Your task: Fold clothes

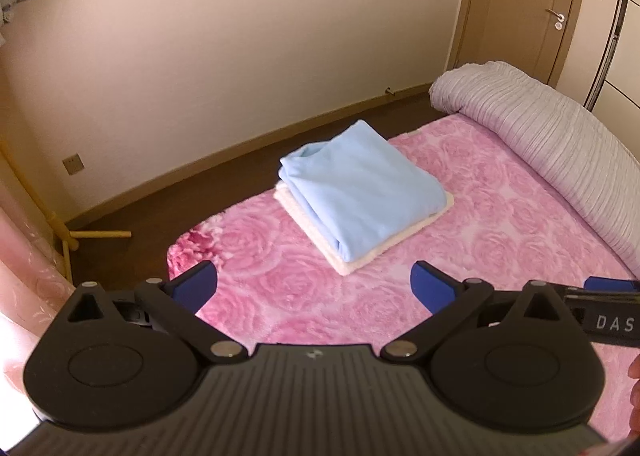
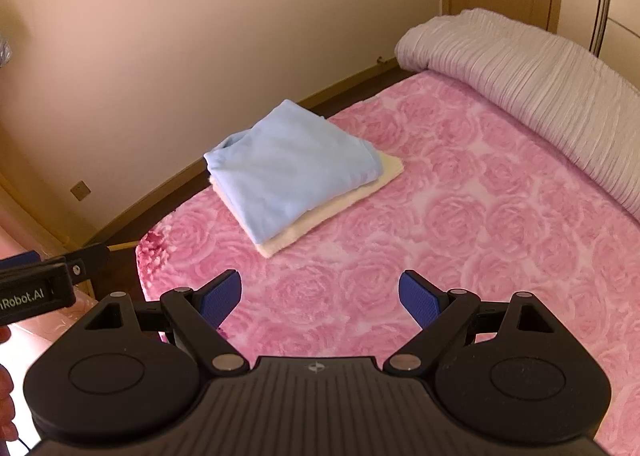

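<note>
- Left wrist view: we count two folded garments on the bed (image 1: 500,223), a blue garment (image 1: 360,187) stacked on a cream garment (image 1: 400,240).
- Our left gripper (image 1: 314,286) gapes wide, empty, near the stack.
- Our right gripper (image 2: 320,296) likewise.
- One grey rolled quilt (image 1: 540,135) lies beyond the stack.

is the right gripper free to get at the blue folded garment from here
Probably yes: the right gripper is open and empty, and only bare pink bedspread lies between it and the blue folded garment.
</note>
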The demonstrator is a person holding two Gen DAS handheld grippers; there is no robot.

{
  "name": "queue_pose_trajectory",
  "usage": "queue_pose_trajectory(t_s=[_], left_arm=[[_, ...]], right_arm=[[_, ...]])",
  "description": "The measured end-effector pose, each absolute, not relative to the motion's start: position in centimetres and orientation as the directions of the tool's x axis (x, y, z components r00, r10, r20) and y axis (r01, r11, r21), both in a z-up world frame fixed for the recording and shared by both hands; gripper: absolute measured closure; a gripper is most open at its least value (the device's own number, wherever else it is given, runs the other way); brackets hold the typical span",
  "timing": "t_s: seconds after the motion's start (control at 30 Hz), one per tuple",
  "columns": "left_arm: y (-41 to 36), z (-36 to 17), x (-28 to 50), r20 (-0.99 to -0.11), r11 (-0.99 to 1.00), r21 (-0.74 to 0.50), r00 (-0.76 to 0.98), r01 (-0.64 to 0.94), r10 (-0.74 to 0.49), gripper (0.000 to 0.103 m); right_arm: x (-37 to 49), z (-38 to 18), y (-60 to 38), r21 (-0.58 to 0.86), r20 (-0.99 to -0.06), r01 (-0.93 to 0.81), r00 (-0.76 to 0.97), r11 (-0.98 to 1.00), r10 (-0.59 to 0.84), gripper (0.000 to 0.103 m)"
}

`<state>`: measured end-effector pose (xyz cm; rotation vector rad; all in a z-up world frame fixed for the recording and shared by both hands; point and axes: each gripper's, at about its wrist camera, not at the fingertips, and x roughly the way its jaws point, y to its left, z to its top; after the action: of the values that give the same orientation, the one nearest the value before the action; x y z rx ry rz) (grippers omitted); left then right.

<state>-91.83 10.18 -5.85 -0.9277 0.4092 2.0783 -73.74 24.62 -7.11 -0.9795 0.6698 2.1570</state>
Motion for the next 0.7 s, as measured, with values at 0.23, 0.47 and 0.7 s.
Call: queue_pose_trajectory(t_s=[0.23,0.47,0.7], left_arm=[[11.8,-7.8,-93.0,-0.782,-0.634,-0.065,-0.356,-0.771,0.512,0.001],[13.5,-9.4,-94.0,-0.813,-0.646,-0.063,-0.337,-0.761,0.476,0.001],[15.5,-10.4,-94.3,-0.827,-0.638,-0.044,-0.33,-0.769,0.455,0.001]], right_arm=[[-75.6,-8.6,27.2,0.171,-0.819,-0.735,-0.476,-0.656,0.321,0.014],[-77.3,-10.2,28.9,0.155,-0.847,-0.724,-0.448,-0.672,0.288,0.014],[-77.8,-11.5,30.6,0.155,-0.866,-0.734,-0.423,-0.661,0.267,0.014]])
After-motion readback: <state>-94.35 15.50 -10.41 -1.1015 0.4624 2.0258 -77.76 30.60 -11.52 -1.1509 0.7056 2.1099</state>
